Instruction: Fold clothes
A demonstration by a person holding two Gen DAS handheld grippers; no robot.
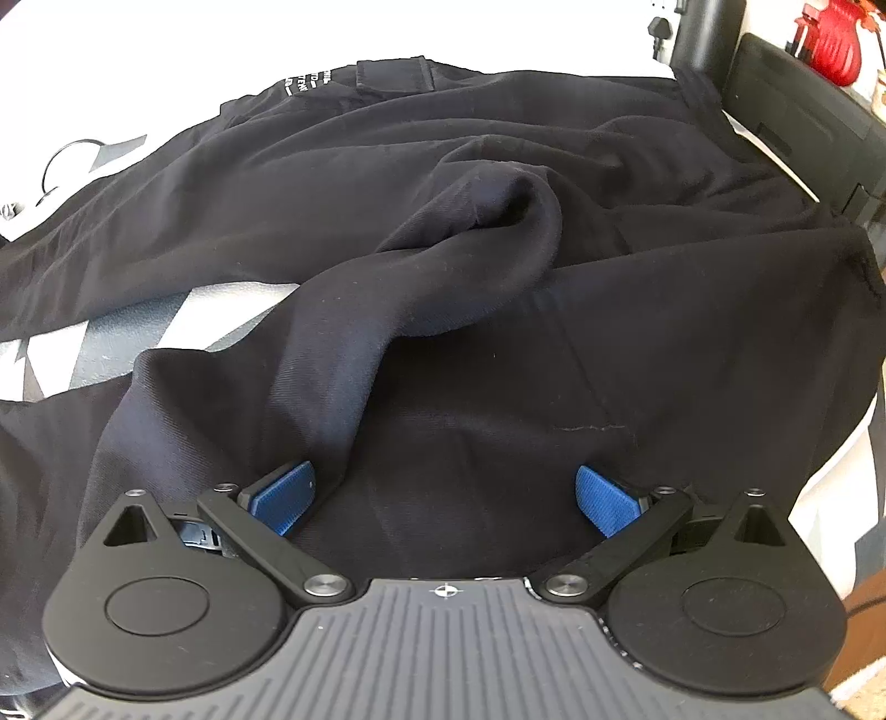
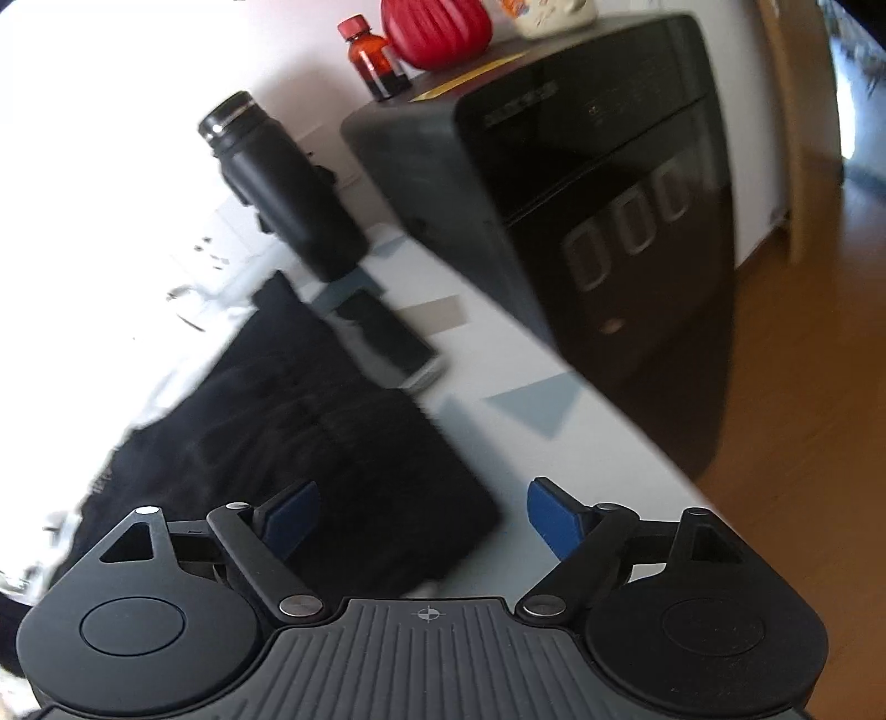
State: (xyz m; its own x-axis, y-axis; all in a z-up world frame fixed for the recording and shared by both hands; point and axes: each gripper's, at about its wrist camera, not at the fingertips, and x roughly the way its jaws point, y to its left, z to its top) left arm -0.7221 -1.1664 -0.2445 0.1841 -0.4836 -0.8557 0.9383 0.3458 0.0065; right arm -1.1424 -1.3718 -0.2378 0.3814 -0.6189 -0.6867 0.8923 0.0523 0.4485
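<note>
Left gripper (image 1: 443, 501) sits spread wide, blue pads w/ nothing between them, low over the near part of the black garment (image 1: 443, 232); right gripper (image 2: 423, 518) is likewise spread and empty, its jaws straddling the garment's corner edge w/ one pad over cloth and one over bare table (image 2: 498, 354).

Garment lies rumpled across the white table w/ grey triangle print, a raised ridge of cloth running from just ahead of the left gripper up toward the garment's middle; white lettering (image 1: 307, 82) shows at its far edge. Fold appears barely begun, judging by the bunching.

Around the garment: a phone (image 2: 396, 338) lies touching or just beside its far-right edge, a black flask (image 2: 282, 188) stands beyond that, and a black cabinet (image 2: 581, 183) w/ a brown bottle (image 2: 374, 58) and red vase (image 2: 437, 25) on top sits past the table's edge.

Risks, as judged: a pinch taken on the ridge could grab several layers and fold the cloth crooked. A drag toward the phone might push it off the table. The right view is motion-blurred, so exact edge alignment can't be confirmed.
</note>
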